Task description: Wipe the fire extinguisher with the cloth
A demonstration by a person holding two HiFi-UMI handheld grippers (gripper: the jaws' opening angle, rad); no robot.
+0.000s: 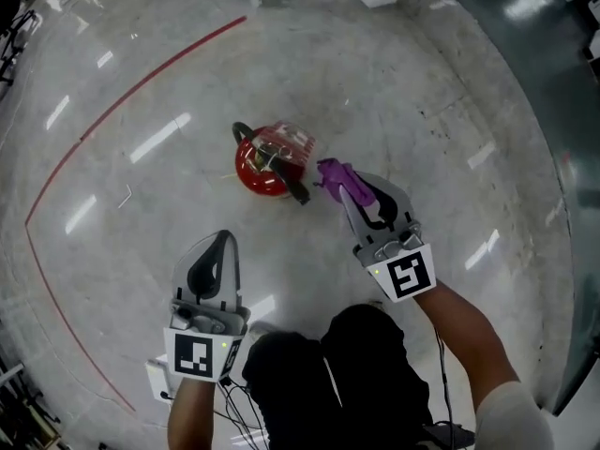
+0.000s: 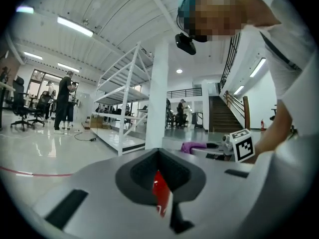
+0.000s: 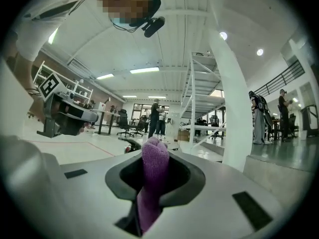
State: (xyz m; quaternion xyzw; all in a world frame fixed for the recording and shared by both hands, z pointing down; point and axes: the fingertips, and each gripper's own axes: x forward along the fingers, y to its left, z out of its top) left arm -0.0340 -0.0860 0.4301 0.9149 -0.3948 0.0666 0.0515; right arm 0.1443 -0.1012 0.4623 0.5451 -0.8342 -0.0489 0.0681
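right gripper (image 1: 345, 186) clamped on the purple cloth (image 1: 330, 171), just beside the fire extinguisher (image 1: 270, 160), upright on open floor (image 1: 422, 111) away from its edges; left gripper (image 1: 225, 236) closed, empty. best approach (a judgement): press cloth flat against the red body.

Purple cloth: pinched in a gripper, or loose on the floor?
Pinched: the right gripper clamps the purple cloth, which sits bunched between its jaws.

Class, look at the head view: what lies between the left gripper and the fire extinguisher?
Nothing but bare floor. The head view shows only a polished, empty stretch between the left gripper, its jaws closed, and the red fire extinguisher.
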